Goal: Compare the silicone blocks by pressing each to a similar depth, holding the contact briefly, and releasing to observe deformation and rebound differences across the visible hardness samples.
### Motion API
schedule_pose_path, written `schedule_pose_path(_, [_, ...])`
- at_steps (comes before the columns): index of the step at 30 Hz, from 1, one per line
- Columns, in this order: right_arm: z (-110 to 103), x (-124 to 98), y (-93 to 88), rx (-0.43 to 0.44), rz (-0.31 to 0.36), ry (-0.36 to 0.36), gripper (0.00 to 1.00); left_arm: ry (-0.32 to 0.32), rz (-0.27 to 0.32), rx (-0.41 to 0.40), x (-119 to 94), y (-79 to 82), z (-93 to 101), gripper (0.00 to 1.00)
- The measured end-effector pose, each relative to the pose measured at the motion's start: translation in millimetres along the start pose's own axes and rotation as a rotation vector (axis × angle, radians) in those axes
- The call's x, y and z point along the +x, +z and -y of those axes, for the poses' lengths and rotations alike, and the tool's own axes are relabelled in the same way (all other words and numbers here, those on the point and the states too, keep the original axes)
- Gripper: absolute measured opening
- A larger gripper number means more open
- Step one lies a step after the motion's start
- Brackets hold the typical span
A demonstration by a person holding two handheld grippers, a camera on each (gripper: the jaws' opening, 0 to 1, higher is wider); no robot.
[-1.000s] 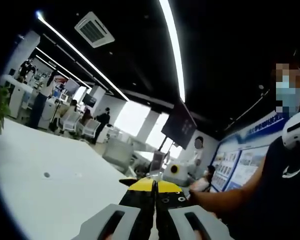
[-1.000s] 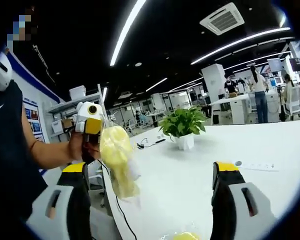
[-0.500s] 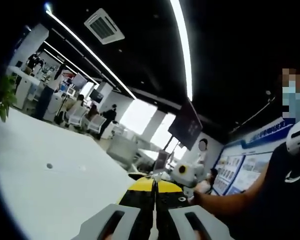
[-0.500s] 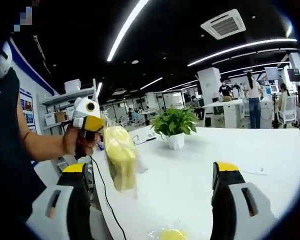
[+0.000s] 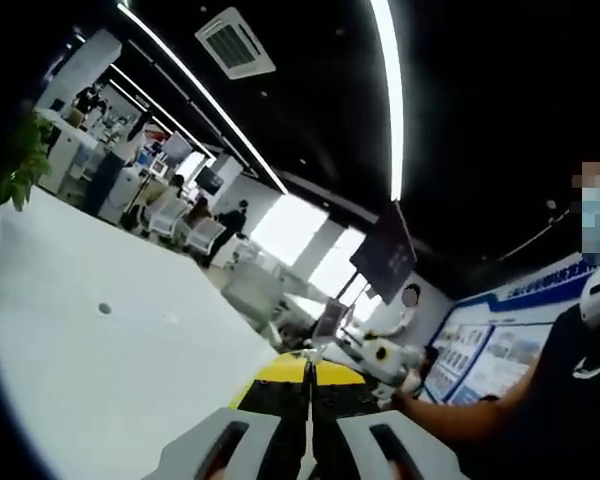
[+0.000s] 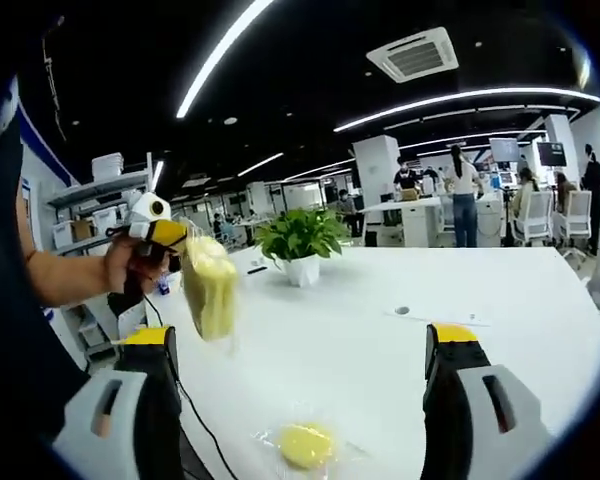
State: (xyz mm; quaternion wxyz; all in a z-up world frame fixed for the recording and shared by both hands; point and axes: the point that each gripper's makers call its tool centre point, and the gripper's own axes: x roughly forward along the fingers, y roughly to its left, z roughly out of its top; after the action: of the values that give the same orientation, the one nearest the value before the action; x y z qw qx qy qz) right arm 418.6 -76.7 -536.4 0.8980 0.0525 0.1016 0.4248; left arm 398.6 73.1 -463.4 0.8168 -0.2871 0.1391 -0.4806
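A yellow silicone block in a clear bag [image 6: 209, 290] is pinched by the left gripper [image 6: 170, 240] above the white table [image 6: 380, 350]; a second yellow block [image 6: 305, 443] lies on it. The right gripper [image 6: 305, 400] is held wide apart. A potted plant [image 6: 300, 245], ceiling light strips [image 5: 390, 100] and office desks [image 6: 430, 215] are seen beyond.

In the right gripper view, a table [image 6: 500, 290] stretches ahead. A wrapped block [image 6: 305, 444] lies on its near part, between that gripper's two jaws. A potted plant [image 6: 300, 243] stands farther back, left of centre. At the left, above the table, a bag of blocks [image 6: 210, 287] hangs from the left gripper [image 6: 172, 240]. People stand beyond the far edge.
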Motion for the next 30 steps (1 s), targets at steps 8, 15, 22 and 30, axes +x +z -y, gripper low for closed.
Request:
schedule_pose_path(8, [22.9,-33.1,-24.0,-0.008,-0.036,-0.125,0.96,0.013,-0.003,-0.012,-2.7,-3.5,-2.0,0.0])
schedule_pose_path(15, [37.4,-53.6,-24.4,-0.016,-0.004,-0.203,0.96,0.035,0.003,-0.028,-8.9,-6.1,-4.0,0.0])
schedule_pose_path(22, [37.2,-64.3,-35.7,-0.062,-0.039,-0.221,0.96,0.055,0.013,-0.05,-14.6,-12.0,-8.1,0.0])
schedule_pose_path(30, [35.2,-67.5,-44.2,-0.059,-0.049,-0.224,0.96,0.062,0.043,-0.078,-20.4,-20.7,-15.2,0.0])
